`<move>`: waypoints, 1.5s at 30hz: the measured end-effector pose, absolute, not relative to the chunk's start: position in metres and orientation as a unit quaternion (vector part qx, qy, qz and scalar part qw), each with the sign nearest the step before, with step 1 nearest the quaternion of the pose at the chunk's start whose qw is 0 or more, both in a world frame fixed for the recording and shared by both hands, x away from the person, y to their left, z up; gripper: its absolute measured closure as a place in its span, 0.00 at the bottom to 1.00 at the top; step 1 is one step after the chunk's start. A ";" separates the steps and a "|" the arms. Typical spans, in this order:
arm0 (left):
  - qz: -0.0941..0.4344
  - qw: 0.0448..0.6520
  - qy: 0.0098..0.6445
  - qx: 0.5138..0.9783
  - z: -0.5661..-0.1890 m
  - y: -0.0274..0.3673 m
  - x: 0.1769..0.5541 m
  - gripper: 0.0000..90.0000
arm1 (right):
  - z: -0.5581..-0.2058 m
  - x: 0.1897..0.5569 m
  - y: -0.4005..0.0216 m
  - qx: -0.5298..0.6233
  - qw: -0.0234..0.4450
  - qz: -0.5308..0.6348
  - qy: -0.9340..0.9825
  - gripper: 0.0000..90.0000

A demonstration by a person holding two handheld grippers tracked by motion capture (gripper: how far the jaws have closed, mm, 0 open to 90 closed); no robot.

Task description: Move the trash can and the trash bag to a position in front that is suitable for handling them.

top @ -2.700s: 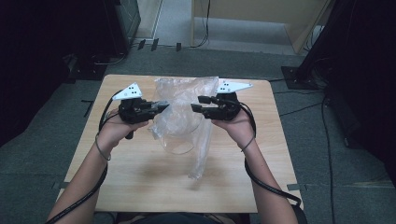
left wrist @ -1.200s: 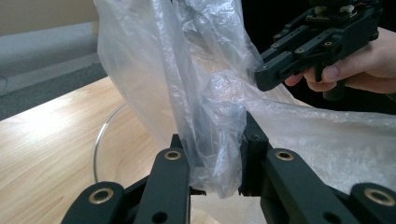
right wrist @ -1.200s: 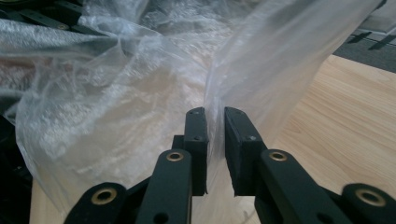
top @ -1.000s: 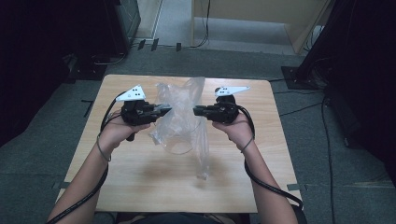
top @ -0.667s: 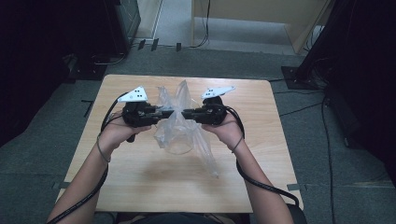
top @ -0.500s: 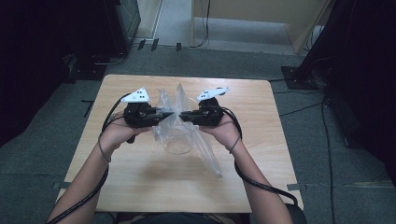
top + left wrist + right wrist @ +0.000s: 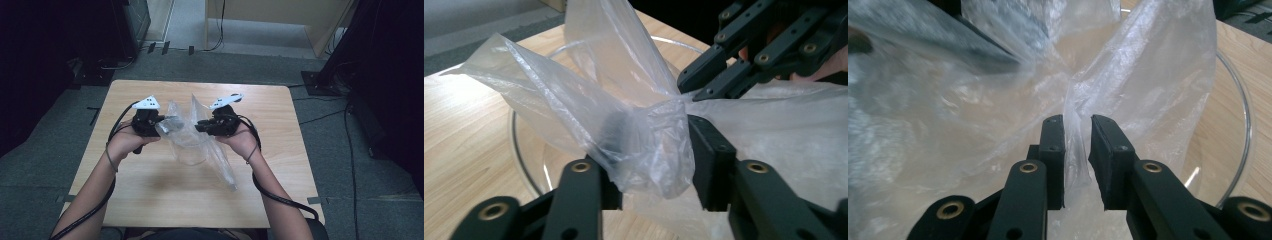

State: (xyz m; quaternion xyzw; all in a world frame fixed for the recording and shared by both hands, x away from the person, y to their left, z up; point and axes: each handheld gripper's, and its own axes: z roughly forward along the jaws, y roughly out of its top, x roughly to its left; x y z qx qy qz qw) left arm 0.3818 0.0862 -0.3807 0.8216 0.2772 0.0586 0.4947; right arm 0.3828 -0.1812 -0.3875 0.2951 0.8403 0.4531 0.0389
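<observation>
A lab or studio room. A small light wooden bench [image 7: 150,200] stands on grey carpet [image 7: 350,175]. Black equipment stands [image 7: 345,55] and loose cables [image 7: 320,117] surround it.

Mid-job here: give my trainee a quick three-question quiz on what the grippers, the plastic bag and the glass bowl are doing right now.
1. True or false: the clear plastic bag lies flat on the wooden table, away from both grippers.
2. Which thing sits under the bag? A) a clear glass bowl B) a metal pan C) a cardboard box
3. In the right gripper view, what runs between the jaws of the right gripper?

Key
1. False: the bag is gathered up between the left gripper and the right gripper.
2. A: the glass bowl shows its clear rim beside the bag.
3. A thin fold of the bag; the jaws have just been opening and a narrow gap shows.
</observation>
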 end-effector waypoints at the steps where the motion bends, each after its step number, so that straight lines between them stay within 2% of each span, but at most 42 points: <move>1: 0.062 0.496 0.279 0.820 -0.380 0.088 0.382 0.63 | -0.388 0.383 -0.181 0.297 0.037 0.451 0.841 0.84; 5: 0.077 0.505 0.287 0.810 -0.375 0.096 0.384 0.55 | -0.391 0.383 -0.180 0.299 0.034 0.438 0.847 0.84; 9: 0.100 0.516 0.287 0.801 -0.371 0.103 0.385 0.52 | -0.393 0.384 -0.178 0.303 0.029 0.432 0.849 0.84; 13: 0.101 0.527 0.276 0.798 -0.372 0.102 0.384 0.63 | -0.395 0.384 -0.177 0.305 0.024 0.425 0.852 0.80; 16: 0.102 0.510 0.267 0.811 -0.378 0.095 0.385 0.68 | -0.396 0.384 -0.176 0.304 0.028 0.425 0.852 0.75; 20: 0.096 0.499 0.265 0.819 -0.386 0.089 0.387 0.69 | -0.390 0.384 -0.180 0.298 0.043 0.445 0.844 0.66; 23: 0.101 0.499 0.267 0.818 -0.388 0.089 0.387 0.63 | -0.380 0.383 -0.186 0.290 0.062 0.468 0.833 0.58; 26: 0.107 0.505 0.277 0.811 -0.384 0.094 0.388 0.55 | -0.371 0.381 -0.192 0.288 0.071 0.488 0.821 0.56; 30: 0.111 0.512 0.282 0.804 -0.379 0.103 0.389 0.49 | -0.360 0.377 -0.197 0.283 0.072 0.502 0.814 0.55; 38: 0.120 0.517 0.282 0.799 -0.372 0.114 0.388 0.44 | -0.342 0.365 -0.198 0.262 0.065 0.531 0.803 0.53; 45: 0.104 0.523 0.277 0.799 -0.367 0.114 0.385 0.43 | -0.337 0.357 -0.193 0.248 0.061 0.533 0.807 0.53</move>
